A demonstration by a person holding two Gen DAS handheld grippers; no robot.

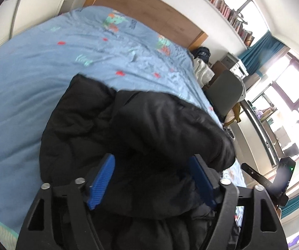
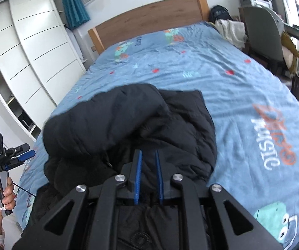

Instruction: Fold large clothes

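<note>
A black puffer jacket (image 2: 128,129) lies bunched on the blue printed bedspread (image 2: 243,87), the right gripper (image 2: 148,156) poised over it with its blue pads narrowly parted around nothing, while a hand (image 2: 0,195) at far left grasps the left gripper (image 2: 24,156).

A blue bedspread (image 2: 222,87) with red spots and cartoon prints fills most of both views; white and orange lettering reading "MUSIC" (image 2: 268,137) lies at about 3 o'clock in the right wrist view. A wooden headboard (image 2: 149,18) stands at 12 o'clock. White sliding wardrobe doors (image 2: 39,48) take up 10 o'clock, with a teal curtain (image 2: 74,4) at 11. A shelf of books (image 1: 222,4) runs along the wall toward 1 o'clock in the left wrist view. A grey chair (image 2: 262,33) stands at 2 o'clock beside the bed, near a dark backpack (image 2: 219,12).
</note>
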